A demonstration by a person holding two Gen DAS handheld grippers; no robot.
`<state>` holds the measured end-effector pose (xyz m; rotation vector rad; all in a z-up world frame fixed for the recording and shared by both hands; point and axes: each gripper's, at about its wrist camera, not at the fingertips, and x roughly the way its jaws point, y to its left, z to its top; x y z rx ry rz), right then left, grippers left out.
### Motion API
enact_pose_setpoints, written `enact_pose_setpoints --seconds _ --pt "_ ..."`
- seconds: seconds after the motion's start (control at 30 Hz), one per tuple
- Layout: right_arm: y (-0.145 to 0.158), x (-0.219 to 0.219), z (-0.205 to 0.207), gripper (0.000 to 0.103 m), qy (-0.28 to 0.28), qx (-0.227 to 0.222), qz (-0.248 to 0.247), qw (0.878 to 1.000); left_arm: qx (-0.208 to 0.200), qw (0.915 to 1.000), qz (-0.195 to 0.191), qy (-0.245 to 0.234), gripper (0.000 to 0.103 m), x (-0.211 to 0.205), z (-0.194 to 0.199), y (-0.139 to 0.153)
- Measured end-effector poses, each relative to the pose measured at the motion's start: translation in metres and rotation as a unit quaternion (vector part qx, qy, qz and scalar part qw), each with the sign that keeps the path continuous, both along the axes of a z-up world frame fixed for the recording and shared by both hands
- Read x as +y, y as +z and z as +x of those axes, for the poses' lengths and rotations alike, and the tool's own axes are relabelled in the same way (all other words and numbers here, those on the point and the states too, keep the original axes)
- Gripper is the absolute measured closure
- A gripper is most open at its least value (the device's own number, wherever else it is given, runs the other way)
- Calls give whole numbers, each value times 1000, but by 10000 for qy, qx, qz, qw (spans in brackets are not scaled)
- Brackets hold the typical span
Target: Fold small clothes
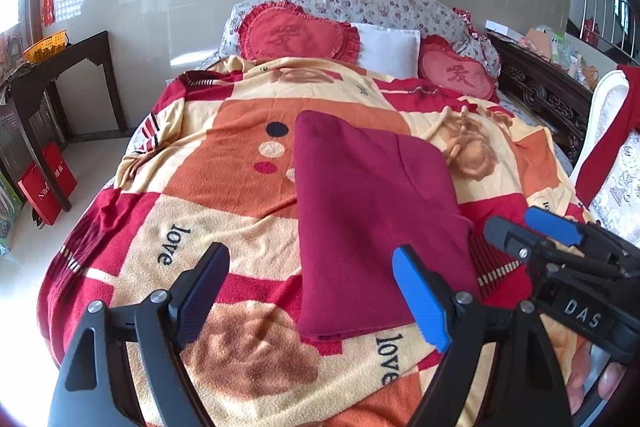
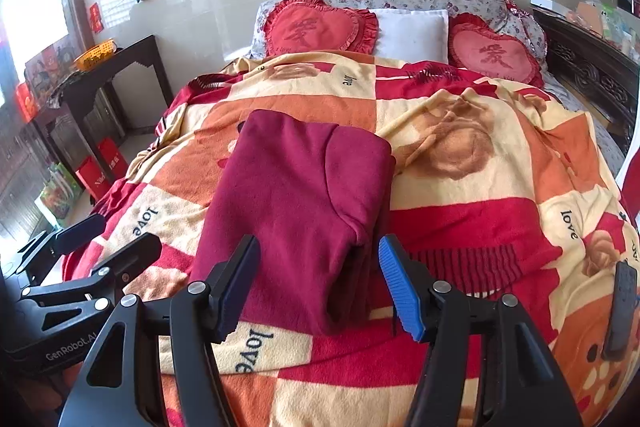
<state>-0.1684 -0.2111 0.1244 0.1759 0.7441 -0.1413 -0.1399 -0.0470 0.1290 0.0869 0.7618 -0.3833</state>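
Observation:
A dark red garment (image 1: 368, 219) (image 2: 296, 203) lies folded into a long rectangle on the patterned blanket (image 1: 224, 187) (image 2: 480, 219). My left gripper (image 1: 312, 293) hangs open over the garment's near end, its black finger off to the left above the blanket and nothing between its pads. My right gripper (image 2: 320, 287) is open too, and the garment's near right corner lies below and between its fingers without the pads touching it. Each gripper shows in the other's view: the right one (image 1: 528, 229) beside the garment's right edge, the left one (image 2: 104, 243) at the far left.
Two red heart cushions (image 1: 296, 35) (image 1: 460, 73) and a white pillow (image 1: 388, 47) sit at the head of the bed. A dark side table (image 1: 68, 67) with a yellow basket stands at the left, red bags (image 1: 48, 183) below it. A carved wooden frame (image 1: 544, 87) and a white chair (image 1: 608, 147) are on the right.

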Motion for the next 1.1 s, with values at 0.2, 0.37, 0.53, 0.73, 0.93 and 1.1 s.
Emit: enact_pose_setpoints --seconds 0.2,0.37,0.53,0.73,0.93,1.1 --pt "-12 -8 11 60 -49 138 104 9998 91 9999 42 20 16 -1 9 -9" --pt "-15 -9 15 60 -47 173 103 9998 132 9999 32 13 16 -3 14 -13" --pt "-17 -11 18 60 -62 184 79 9998 164 9998 58 8 16 -3 17 -16" --pt "-18 -12 21 60 -50 228 96 9997 200 9998 71 23 16 -3 20 -18" --pt "-21 -8 24 60 13 280 58 9996 192 9998 84 23 16 -2 21 -19" --pt "-23 -7 25 60 18 330 85 9994 222 9997 93 18 16 -2 21 -21"
